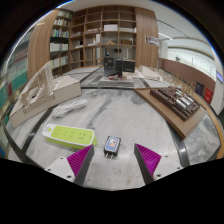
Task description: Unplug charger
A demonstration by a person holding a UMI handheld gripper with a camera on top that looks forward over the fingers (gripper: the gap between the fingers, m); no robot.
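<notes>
While the tongs (pixel 113 160) hang spread wide above the marbled table (pixel 130 110), nothing is pinched between the two magenta pads (pixel 78 160), and the charger (pixel 112 146) sits right there in the gap. It is a small dark block with a pale label on top, resting on the table surface, roughly midway between the fingers and just a touch ahead of their tips, clear air on both sides. To its left, just beyond the left finger, lies a yellow-green power strip (pixel 69 134); whether the charger is actually plugged into it, or how any cable runs, cannot be made out from here.

So the call for this step, by the look of it: come down straight, keep the block centred, and close on its two flat sides rather than its corners, low enough for a firm bite. The pull should then follow the line of the prongs, not twist, or the strip may well drag along. Farther off, a wooden tray (pixel 180 102) and bookshelves (pixel 100 35) stay well out of play.
</notes>
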